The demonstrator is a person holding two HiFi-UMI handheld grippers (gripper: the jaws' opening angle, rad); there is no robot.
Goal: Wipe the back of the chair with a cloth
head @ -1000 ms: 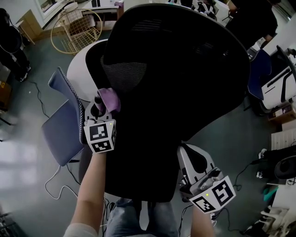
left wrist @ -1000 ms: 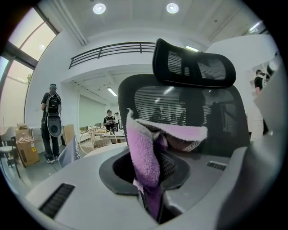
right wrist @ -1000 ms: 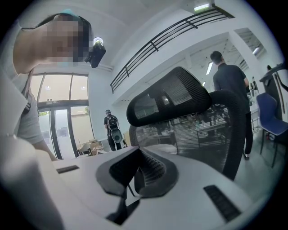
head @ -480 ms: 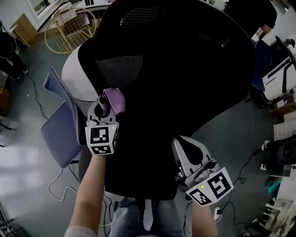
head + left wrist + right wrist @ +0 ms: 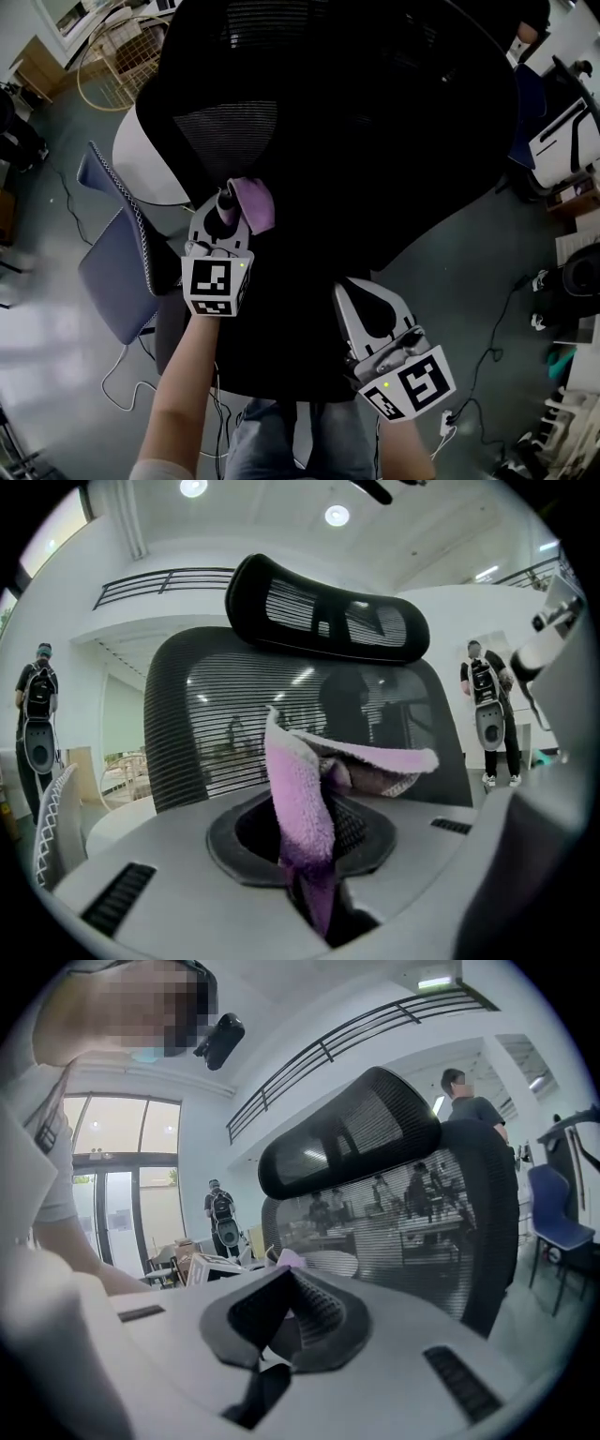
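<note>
The black mesh chair back point(image 5: 375, 141) fills the middle of the head view, seen from above. My left gripper point(image 5: 228, 197) is shut on a purple cloth point(image 5: 254, 202) and presses it against the left part of the back. In the left gripper view the cloth point(image 5: 298, 789) sticks up from the shut jaws, in front of the mesh point(image 5: 211, 724) and the headrest point(image 5: 328, 611). My right gripper point(image 5: 362, 292) hangs lower and to the right, close to the chair back, shut with nothing in it. Its view shows the closed pads point(image 5: 314, 1312), the mesh point(image 5: 441, 1222) and the headrest point(image 5: 347, 1133).
A grey-blue chair point(image 5: 112, 253) stands at the left beside a white round table point(image 5: 141, 155) and a wire basket point(image 5: 117, 56). Cables point(image 5: 122, 375) lie on the floor. People stand in the background point(image 5: 37, 714). A blue chair point(image 5: 558, 1213) is at the right.
My left gripper has slid down and to the right along the chair back with the cloth. The right gripper has drifted a little to the left, still shut.
</note>
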